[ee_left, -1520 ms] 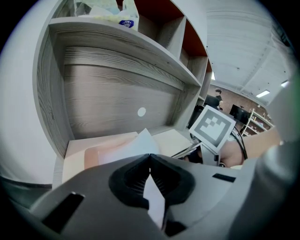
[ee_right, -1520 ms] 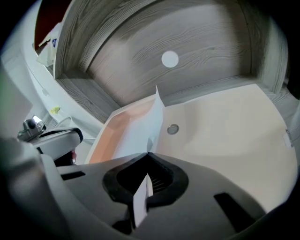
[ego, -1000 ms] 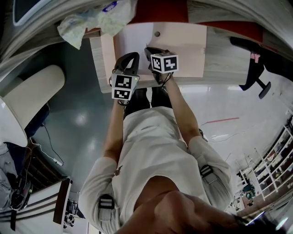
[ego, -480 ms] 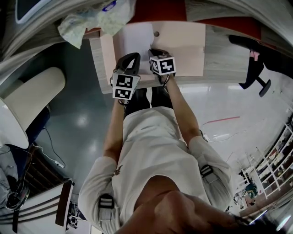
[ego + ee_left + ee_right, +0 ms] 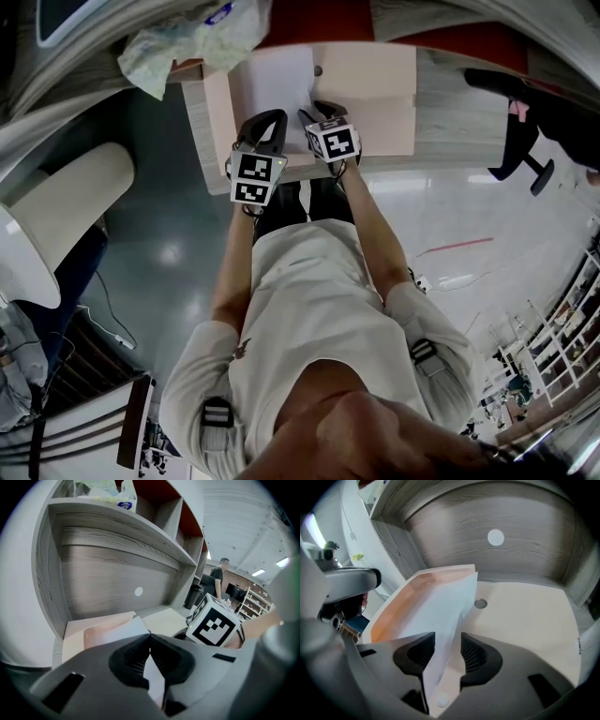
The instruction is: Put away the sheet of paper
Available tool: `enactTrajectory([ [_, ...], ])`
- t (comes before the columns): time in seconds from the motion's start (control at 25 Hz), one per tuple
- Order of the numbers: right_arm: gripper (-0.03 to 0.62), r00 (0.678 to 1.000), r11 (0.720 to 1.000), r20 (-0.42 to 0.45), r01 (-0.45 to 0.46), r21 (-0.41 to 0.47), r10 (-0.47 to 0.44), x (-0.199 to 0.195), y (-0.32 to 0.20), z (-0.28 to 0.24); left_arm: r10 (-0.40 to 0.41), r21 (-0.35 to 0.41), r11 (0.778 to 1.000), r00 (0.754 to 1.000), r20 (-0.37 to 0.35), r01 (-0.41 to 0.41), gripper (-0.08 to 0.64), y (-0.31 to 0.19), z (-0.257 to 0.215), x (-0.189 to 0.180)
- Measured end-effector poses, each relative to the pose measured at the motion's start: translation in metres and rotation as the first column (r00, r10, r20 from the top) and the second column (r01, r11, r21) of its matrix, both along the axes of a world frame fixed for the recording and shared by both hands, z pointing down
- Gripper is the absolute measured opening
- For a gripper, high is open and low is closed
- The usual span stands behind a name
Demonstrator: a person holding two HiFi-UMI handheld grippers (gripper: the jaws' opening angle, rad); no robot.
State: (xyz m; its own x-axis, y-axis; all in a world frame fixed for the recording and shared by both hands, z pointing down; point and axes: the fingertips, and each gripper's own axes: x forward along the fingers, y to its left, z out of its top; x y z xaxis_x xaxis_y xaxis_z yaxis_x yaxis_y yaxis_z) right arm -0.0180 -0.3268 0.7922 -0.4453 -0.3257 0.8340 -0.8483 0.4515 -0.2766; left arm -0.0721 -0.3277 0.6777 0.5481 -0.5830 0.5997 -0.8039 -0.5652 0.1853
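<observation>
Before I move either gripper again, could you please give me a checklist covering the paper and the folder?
1. Left gripper gripping the sheet of paper: ok, its jaws are closed on the near edge.
2. Right gripper released: ok, its jaws have just been opening; the sheet's edge stands between them and the pads are not pressing on it.
3. Sheet over the folder: ok, it lies on the left half.
4. Sheet lying flat: not ok, its right edge curls upward.
5. Folder closed: not ok, it lies open.
6. Sheet fully within the folder's edges: cannot tell.
</observation>
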Motion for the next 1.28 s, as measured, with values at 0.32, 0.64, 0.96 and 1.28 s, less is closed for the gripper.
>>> enactTrajectory([
  [0.32,0.192,1.000,0.994,-0.006,0.023,0.109,-0.022,0.007,-0.003,-0.032,0.019,0.015,1.000,1.000,-0.004,-0.019,0.020,-0.001,-0.006,0.006],
  [0.64,0.187,0.999,0.976,0.005,0.036,0.216,-0.038,0.011,-0.003,-0.085,0.041,0.049,0.998,0.999,-0.012,-0.040,0.020,-0.002,-0.028,0.009],
  [0.96,0.143,0.998,0.928,0.041,0.038,0.371,-0.057,0.006,-0.006,-0.162,0.054,0.120,0.991,0.998,-0.035,-0.050,0.020,-0.006,-0.069,0.003],
  [1.28,0.086,0.993,0.845,0.084,0.029,0.535,-0.087,-0.001,-0.003,-0.242,0.060,0.230,0.972,0.995,-0.079,-0.040,0.020,-0.005,-0.128,-0.006],
])
